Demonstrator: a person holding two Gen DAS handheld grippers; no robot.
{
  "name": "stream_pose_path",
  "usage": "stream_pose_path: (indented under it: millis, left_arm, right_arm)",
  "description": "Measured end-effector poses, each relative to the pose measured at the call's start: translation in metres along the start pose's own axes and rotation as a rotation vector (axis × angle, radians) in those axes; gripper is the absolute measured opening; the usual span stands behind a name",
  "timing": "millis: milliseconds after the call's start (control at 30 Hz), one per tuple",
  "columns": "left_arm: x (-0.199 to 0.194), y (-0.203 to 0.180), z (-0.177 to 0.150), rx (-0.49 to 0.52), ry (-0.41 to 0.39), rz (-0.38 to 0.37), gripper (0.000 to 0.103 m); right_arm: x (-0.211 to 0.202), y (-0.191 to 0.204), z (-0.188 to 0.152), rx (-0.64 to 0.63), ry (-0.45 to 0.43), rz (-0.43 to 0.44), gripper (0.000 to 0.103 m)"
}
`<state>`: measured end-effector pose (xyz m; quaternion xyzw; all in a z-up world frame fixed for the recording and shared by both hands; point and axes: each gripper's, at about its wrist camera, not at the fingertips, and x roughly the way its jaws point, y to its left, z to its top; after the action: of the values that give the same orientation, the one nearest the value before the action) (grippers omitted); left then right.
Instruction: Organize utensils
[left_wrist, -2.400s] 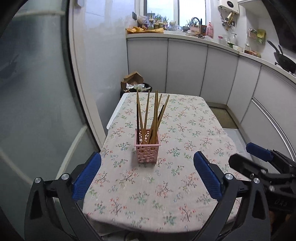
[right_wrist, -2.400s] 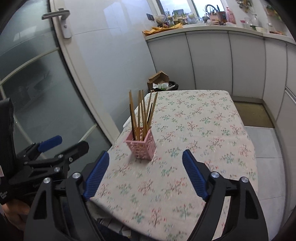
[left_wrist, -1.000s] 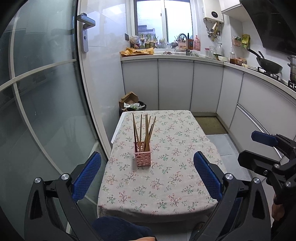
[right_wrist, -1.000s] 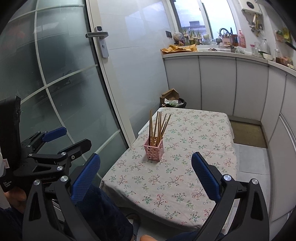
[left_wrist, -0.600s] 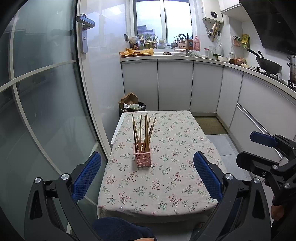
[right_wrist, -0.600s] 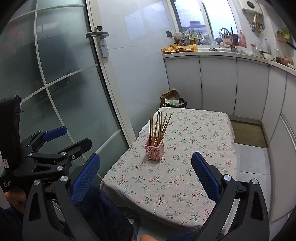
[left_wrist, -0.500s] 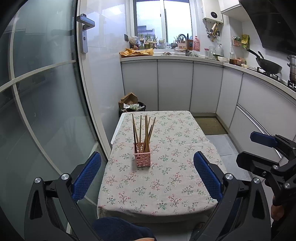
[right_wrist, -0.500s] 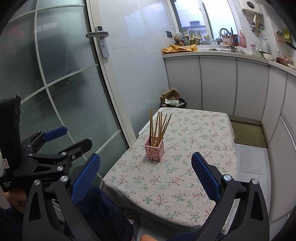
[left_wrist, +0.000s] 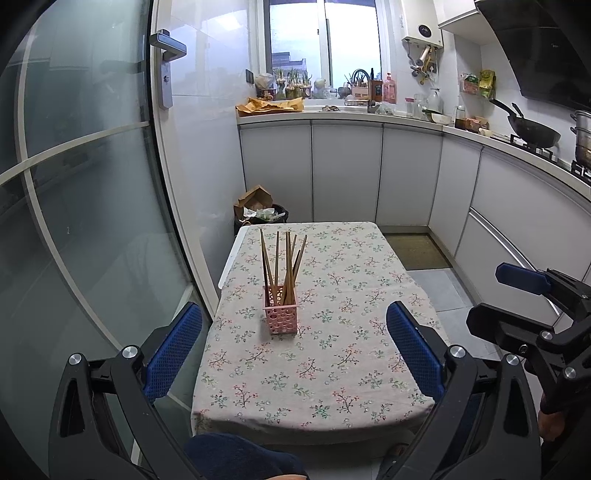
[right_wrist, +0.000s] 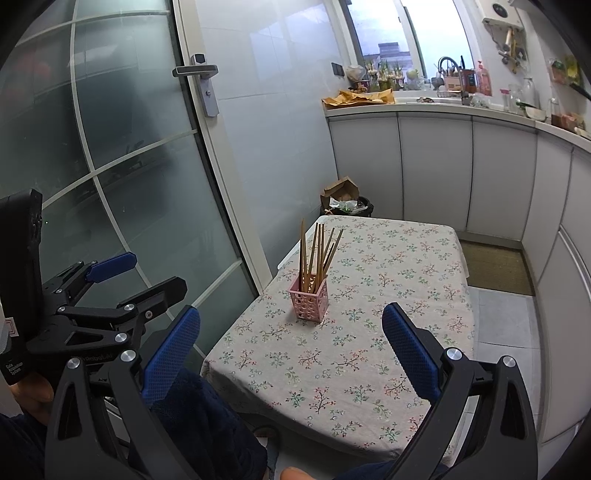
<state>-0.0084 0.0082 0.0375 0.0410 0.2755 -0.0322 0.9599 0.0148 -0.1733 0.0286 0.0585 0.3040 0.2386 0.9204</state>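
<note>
Glass door (left_wrist: 85, 206): far left, frosted, handle high.
Left gripper (left_wrist: 291, 354): low foreground, jaws spread wide, nothing held, well short of the table (left_wrist: 332, 373).
Holder (left_wrist: 280, 318): pink, perforated, square; upright on the floral cloth, left of table centre, nearer the near edge than the far.
Chopsticks (left_wrist: 282, 262): wooden, a loose bundle standing in the holder, tips fanned outward above the rim.
Handling, as judged: sticks light, stiff, thin, smooth enough to slip or roll; best pinched across the shaft just above the rim, one or two at a time. Holder light, likely to tip or slide if sticks drag sideways; steady by its walls.
Right gripper (right_wrist: 291, 354): jaws equally wide apart, empty, back from the table.
Cabinets (left_wrist: 406, 173): right and rear, white.
</note>
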Motion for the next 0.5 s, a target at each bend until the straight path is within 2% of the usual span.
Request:
stream_pose_path:
  millis: [500]
  left_arm:
    - [0.0014,-0.0009,-0.0011,0.002,0.006,0.002,0.096]
  right_arm:
    - [0.0003,-0.0015,-0.0005,-0.003,0.001,0.008,0.096]
